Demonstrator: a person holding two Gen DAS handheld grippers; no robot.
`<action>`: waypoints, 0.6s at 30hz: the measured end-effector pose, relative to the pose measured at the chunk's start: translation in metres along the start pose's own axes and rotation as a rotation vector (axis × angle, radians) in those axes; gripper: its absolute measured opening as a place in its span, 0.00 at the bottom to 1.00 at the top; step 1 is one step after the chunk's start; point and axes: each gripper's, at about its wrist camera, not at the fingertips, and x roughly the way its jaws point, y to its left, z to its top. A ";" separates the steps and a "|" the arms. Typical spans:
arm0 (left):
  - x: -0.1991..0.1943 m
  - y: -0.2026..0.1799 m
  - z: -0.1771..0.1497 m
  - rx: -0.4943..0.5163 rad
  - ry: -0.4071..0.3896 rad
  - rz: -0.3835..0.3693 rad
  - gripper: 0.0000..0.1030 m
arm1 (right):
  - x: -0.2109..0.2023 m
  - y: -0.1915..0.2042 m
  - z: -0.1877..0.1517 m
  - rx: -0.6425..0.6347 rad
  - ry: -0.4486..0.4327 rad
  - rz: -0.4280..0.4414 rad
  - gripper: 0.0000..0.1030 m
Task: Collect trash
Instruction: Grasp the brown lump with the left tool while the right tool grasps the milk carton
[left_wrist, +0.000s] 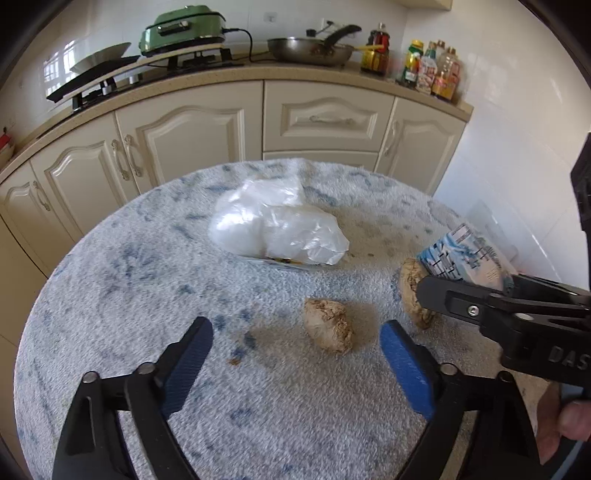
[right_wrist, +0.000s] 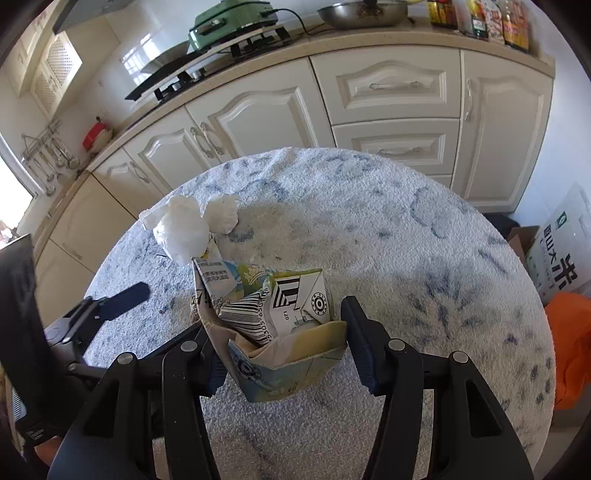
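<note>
**Crushed carton gripped, brown lump between open jaws**

Right gripper (right_wrist: 282, 354) clamped on crushed carton (right_wrist: 280, 325), near round table's near edge (right_wrist: 480, 258). Left gripper (left_wrist: 295, 354) wide, empty, straddling brown lump (left_wrist: 328, 325). Second lump (left_wrist: 412, 291) beside carton. Plastic bag (left_wrist: 277, 229) mid-table; bare fabric left and behind.

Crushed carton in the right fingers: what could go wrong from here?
The crushed carton sits between the right gripper fingers, its torn top open; tilted, it might spill leftovers. The left gripper, open, brackets one brown lump; the second lump beside the right fingers could get knocked.
</note>
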 end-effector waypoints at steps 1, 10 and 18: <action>0.005 -0.001 0.001 0.002 0.011 -0.002 0.77 | -0.001 -0.001 -0.001 0.007 0.001 0.008 0.55; 0.015 -0.012 0.002 0.062 -0.022 0.017 0.40 | -0.004 -0.003 -0.008 0.017 0.009 0.027 0.60; 0.004 -0.005 -0.014 0.029 -0.033 -0.054 0.23 | -0.017 -0.013 -0.015 0.041 -0.008 0.014 0.60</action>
